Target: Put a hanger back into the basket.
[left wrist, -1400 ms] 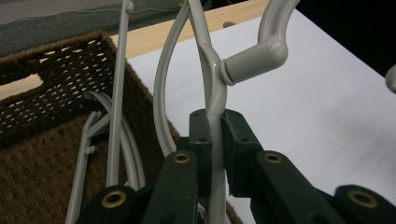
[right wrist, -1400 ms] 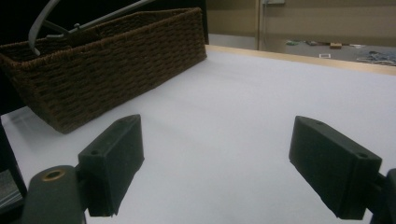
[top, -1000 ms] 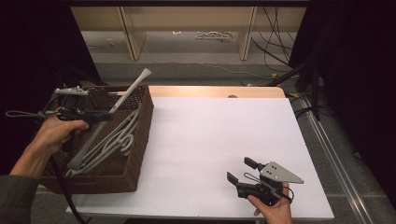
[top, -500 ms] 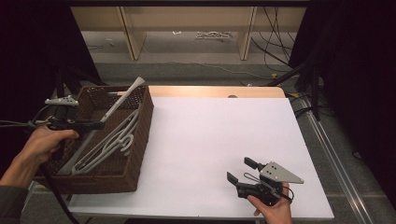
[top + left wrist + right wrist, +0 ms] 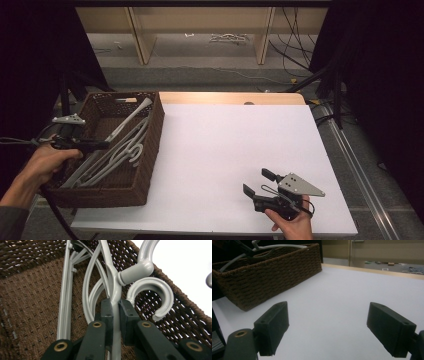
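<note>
lower now, grey hanger (image 5: 113,290) lengthwise in basket (image 5: 150,165), hook rightward

The left hand (image 5: 47,160) comes in from the lower left corner, forearm angled up and inward, fingers wrapped round the left gripper (image 5: 115,308) — its jaws pinched close together. The right hand (image 5: 291,222) sits at the bottom edge, holding the right gripper (image 5: 257,182) low and level — jaws spread wide apart.
</note>
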A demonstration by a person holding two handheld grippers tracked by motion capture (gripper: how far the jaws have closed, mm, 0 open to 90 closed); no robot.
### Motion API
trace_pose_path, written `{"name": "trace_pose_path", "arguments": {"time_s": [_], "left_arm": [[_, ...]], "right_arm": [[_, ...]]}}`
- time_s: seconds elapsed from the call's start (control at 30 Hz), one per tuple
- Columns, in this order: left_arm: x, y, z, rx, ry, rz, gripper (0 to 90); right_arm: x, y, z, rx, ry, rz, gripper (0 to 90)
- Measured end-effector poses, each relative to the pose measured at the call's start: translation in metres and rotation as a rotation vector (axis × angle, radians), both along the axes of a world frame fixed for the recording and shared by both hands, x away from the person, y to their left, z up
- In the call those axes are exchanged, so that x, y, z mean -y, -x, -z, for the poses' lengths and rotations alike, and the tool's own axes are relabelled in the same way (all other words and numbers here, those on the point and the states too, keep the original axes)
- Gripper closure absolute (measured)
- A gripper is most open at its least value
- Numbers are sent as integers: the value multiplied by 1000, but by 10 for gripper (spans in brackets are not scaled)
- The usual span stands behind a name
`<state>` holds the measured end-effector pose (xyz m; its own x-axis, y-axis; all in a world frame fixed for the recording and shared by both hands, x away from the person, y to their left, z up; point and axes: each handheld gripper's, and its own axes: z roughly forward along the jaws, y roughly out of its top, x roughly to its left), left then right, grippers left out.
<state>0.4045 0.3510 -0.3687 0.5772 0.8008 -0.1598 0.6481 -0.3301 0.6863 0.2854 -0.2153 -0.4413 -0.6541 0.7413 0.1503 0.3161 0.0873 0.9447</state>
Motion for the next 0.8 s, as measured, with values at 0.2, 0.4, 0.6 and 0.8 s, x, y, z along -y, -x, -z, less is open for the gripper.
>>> {"name": "trace_pose_path", "arguments": {"time_s": [0.2, 0.4, 0.6, 0.8], "left_arm": [[10, -7, 11, -37, -77, 22, 823], [19, -9, 21, -47, -101, 19, 822], [25, -10, 29, -56, -111, 28, 818], [30, -13, 38, -67, -174, 0, 765]], "right_arm": [[0, 0, 0, 1, 0, 0, 188], [0, 0, 0, -1, 1, -2, 188], [-1, 0, 0, 3, -4, 0, 188], [0, 1, 0, 0, -3, 0, 188]]}}
